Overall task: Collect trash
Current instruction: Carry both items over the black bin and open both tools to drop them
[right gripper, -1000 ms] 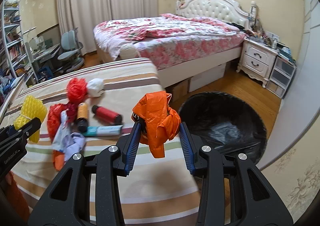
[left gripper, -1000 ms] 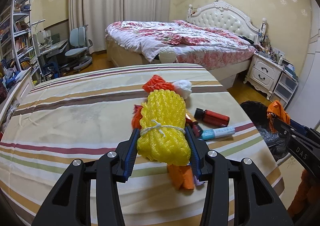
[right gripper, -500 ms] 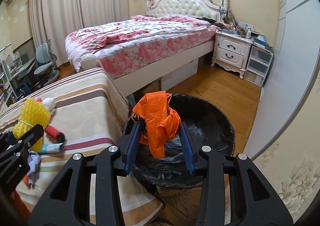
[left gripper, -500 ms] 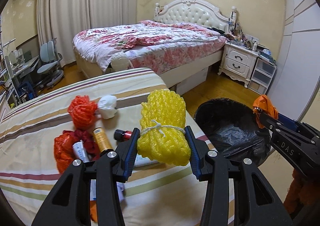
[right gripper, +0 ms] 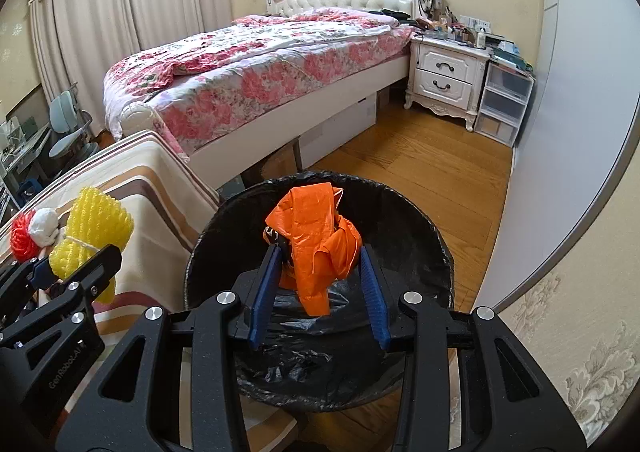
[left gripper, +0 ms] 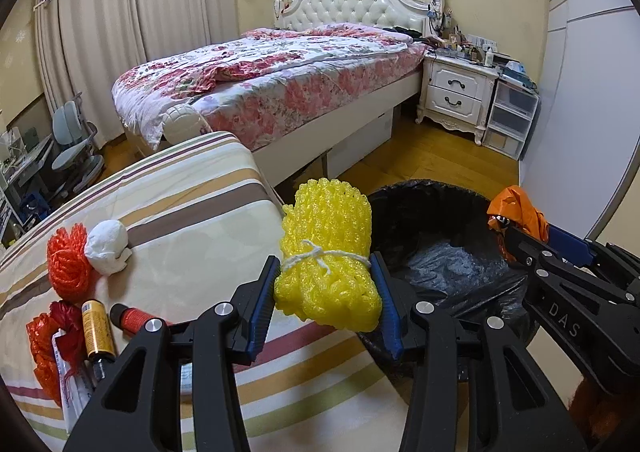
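Left hand-held gripper [left gripper: 326,292]: clamped on a yellow foam net bundle [left gripper: 328,252] tied with white string, centre of the left wrist view, at the table's right edge beside the bin.
Right hand-held gripper [right gripper: 318,276]: closed on a crumpled orange plastic bag [right gripper: 316,240], centre of the right wrist view, held over the bin's opening.
Bin [right gripper: 404,212]: round, lined with a black bag, on the wooden floor just beside the table; lower centre of the right wrist view, right of centre in the left one.
Table [left gripper: 192,212]: covered with a striped cloth, left half of the left wrist view.
Trash left on the table: an orange net ball [left gripper: 66,268] touching a white paper wad [left gripper: 108,248] at mid left; below them a red mesh bag [left gripper: 48,344], a yellow tube [left gripper: 96,328] and a red bottle [left gripper: 134,320], lying close together at lower left.
Bed [left gripper: 280,80]: floral cover, white headboard, upper centre, behind the table.
Nightstand [left gripper: 456,96]: white, upper right, beside the bed.
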Action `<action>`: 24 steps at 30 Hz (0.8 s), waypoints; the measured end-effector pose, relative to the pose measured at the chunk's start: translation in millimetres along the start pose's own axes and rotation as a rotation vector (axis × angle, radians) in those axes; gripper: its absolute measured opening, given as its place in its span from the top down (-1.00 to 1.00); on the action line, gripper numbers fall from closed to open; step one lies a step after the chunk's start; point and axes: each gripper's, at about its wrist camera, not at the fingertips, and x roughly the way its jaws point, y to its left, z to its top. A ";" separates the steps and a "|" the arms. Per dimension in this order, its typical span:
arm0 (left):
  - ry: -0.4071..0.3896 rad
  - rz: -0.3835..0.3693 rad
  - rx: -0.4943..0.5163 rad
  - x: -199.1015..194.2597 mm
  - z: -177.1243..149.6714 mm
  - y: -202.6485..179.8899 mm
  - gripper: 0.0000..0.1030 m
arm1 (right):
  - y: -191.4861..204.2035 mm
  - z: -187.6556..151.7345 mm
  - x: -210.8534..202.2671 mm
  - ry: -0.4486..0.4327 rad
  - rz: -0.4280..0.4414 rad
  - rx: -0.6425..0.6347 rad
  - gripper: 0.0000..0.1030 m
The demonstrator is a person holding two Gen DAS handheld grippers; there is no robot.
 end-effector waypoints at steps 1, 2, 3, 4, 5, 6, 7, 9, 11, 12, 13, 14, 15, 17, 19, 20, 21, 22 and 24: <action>0.001 0.002 0.007 3.5 1.3 -3.5 0.12 | -2.1 0.5 1.8 0.002 -0.001 0.004 0.25; 0.004 0.003 0.011 6.9 2.9 -6.6 0.12 | -4.4 1.2 4.2 0.005 -0.003 0.008 0.25; 0.007 0.002 0.015 10.2 4.6 -8.8 0.12 | -6.7 2.0 6.4 0.006 -0.005 0.012 0.25; 0.010 0.003 0.019 13.4 5.9 -10.9 0.12 | -8.4 4.0 8.5 0.008 -0.005 0.014 0.25; 0.015 0.005 0.023 16.9 6.9 -12.6 0.12 | -9.9 5.5 10.7 0.010 -0.007 0.017 0.25; 0.021 0.005 0.026 20.3 7.6 -13.7 0.12 | -10.5 6.1 12.6 0.012 -0.008 0.019 0.24; 0.029 0.005 0.026 22.8 8.2 -14.6 0.12 | -11.6 6.7 14.5 0.013 -0.009 0.020 0.24; 0.048 0.001 0.016 28.8 11.1 -14.0 0.12 | -13.6 7.4 18.4 0.016 -0.011 0.022 0.24; 0.055 0.002 0.013 32.1 13.9 -15.4 0.12 | -16.0 8.4 21.4 0.019 -0.011 0.023 0.24; 0.056 0.004 0.016 33.2 15.0 -16.6 0.12 | -16.8 8.2 23.2 0.021 -0.011 0.025 0.25; 0.058 0.005 0.020 34.3 15.7 -17.6 0.12 | -18.2 8.3 24.2 0.022 -0.010 0.029 0.24; 0.062 0.006 0.022 35.6 15.8 -18.8 0.11 | -19.7 8.8 25.6 0.023 -0.009 0.033 0.24; 0.069 0.007 0.024 36.7 15.7 -19.4 0.10 | -20.9 8.6 26.8 0.025 -0.009 0.038 0.24; 0.076 0.010 0.025 38.5 15.6 -20.0 0.02 | -23.0 8.7 27.9 0.026 -0.006 0.043 0.24; 0.076 0.014 0.018 39.0 16.0 -19.6 -0.13 | -24.2 9.7 28.3 0.026 -0.007 0.048 0.23; 0.075 0.015 0.014 40.0 17.1 -18.8 -0.20 | -25.1 9.6 28.7 0.026 -0.008 0.051 0.22; 0.073 0.016 0.011 39.5 17.3 -18.5 -0.22 | -26.2 9.0 29.1 0.028 -0.009 0.055 0.22; 0.073 0.018 0.010 40.1 17.9 -18.3 -0.29 | -27.8 9.0 29.2 0.029 -0.009 0.057 0.22; 0.070 0.021 0.006 40.1 18.5 -17.8 -0.40 | -28.9 8.5 29.9 0.031 -0.014 0.061 0.22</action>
